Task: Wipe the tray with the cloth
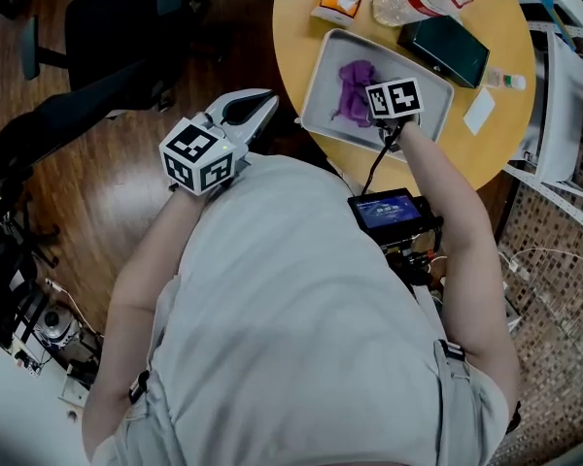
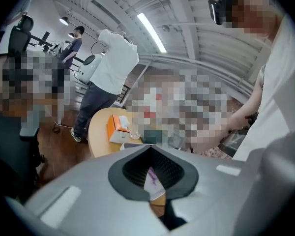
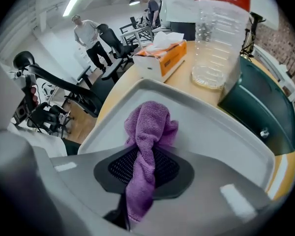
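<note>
Left claw (image 1: 268,101) closed, held level, right claw (image 3: 148,154) pointing down, clamping cloth (image 3: 150,122)

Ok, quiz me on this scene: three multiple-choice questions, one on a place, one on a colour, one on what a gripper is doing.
1. Where is the cloth? A on the floor; B in the tray; C on the chair.
2. What colour is the cloth? A purple; B green; C white.
3. The right gripper is: A open and empty; B shut on a bottle; C shut on the cloth.
Answers: 1 B, it lies bunched on the tray's grey bottom; 2 A, purple in every view; 3 C, its jaws pinch the cloth.
</note>
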### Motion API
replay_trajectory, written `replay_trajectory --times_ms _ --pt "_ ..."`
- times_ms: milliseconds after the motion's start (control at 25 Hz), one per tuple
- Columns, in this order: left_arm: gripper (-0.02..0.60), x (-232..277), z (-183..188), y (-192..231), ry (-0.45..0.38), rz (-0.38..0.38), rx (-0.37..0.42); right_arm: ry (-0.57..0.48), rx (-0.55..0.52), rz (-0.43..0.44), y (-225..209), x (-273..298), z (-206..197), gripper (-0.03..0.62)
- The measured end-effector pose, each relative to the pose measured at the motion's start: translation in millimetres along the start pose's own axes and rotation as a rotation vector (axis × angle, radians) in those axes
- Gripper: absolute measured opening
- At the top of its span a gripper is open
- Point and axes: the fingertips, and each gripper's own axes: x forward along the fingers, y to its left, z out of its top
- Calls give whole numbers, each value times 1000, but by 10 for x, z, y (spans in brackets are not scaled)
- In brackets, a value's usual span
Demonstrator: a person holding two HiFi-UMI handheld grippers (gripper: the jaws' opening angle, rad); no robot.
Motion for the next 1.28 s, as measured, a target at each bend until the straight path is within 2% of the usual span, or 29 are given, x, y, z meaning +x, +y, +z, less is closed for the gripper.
replay_trajectory --times_ms 120,520,720,840,1000,1280 --pt "0 -109 -7 105 -12 20 -12 9 36 21 117 56 108 71" --pt "0 -322 -41 291 -22 30 -28 31 156 200 802 259 204 71" --pt "0 -88 -40 -146 -3 10 6 25 124 223 667 -61 -162 71" --pt "0 6 61 -115 12 -18 15 33 93 214 668 -71 -184 69" --pt "0 342 185 -391 18 -41 41 40 57 199 345 -254 -398 69" --pt "0 362 81 -331 37 -60 25 58 81 154 146 -253 -723 69"
